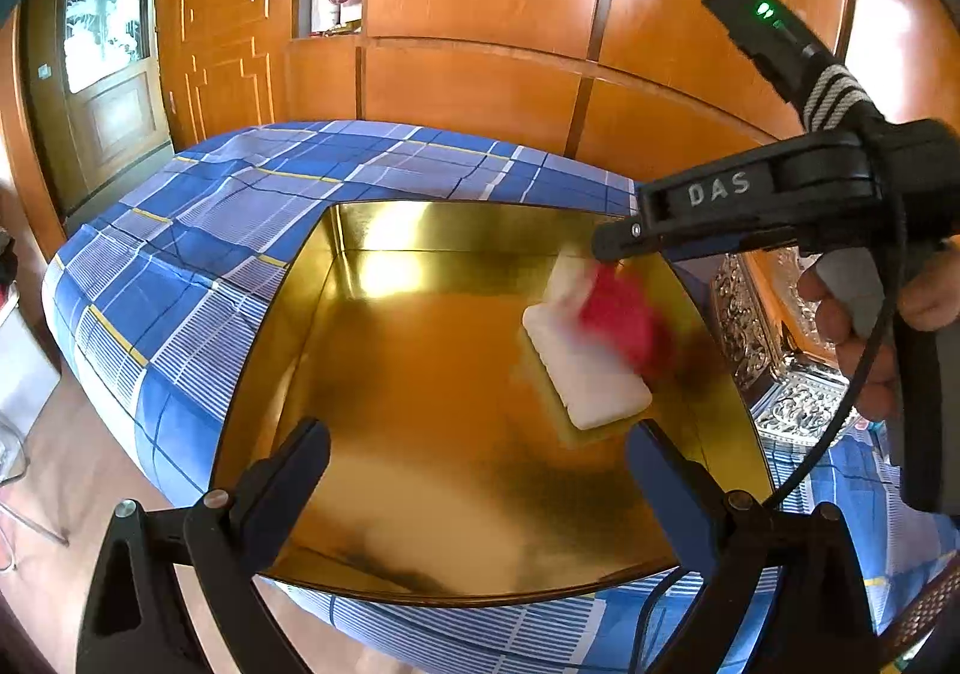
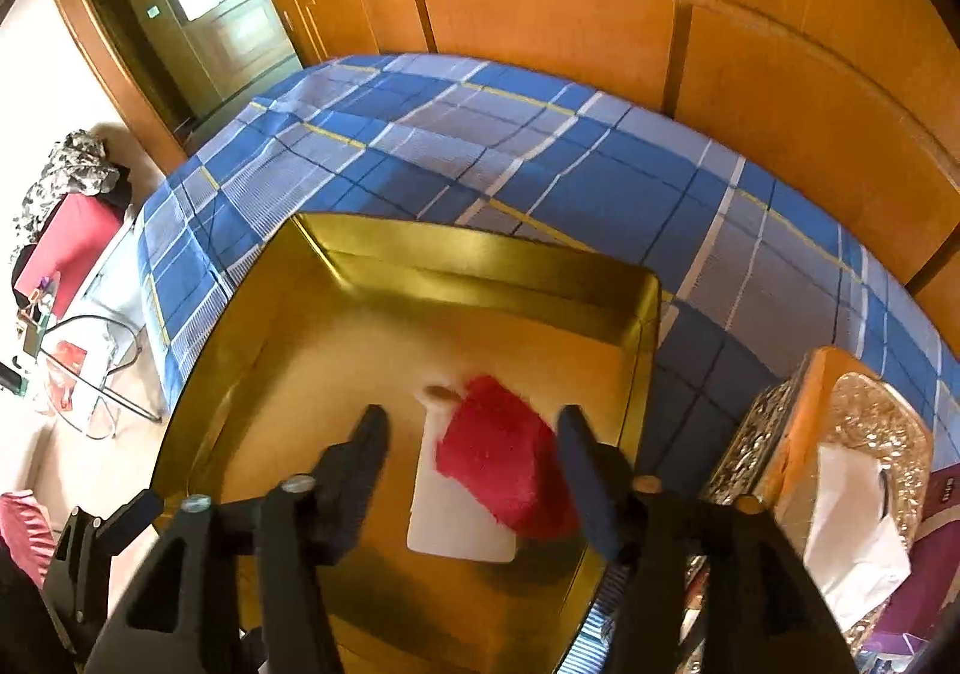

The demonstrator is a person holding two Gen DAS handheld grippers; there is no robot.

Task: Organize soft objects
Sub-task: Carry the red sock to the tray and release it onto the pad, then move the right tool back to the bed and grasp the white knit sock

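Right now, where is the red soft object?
In the right wrist view, the red soft object lies inside the gold tray, on top of the white pad, near the tray's right wall, under the open right tongs.

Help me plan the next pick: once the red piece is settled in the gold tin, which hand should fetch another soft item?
Right, probably. The right gripper is open over the red piece and white pad, holding nothing. The left gripper hangs open at the tin rim. No other soft item is visible.
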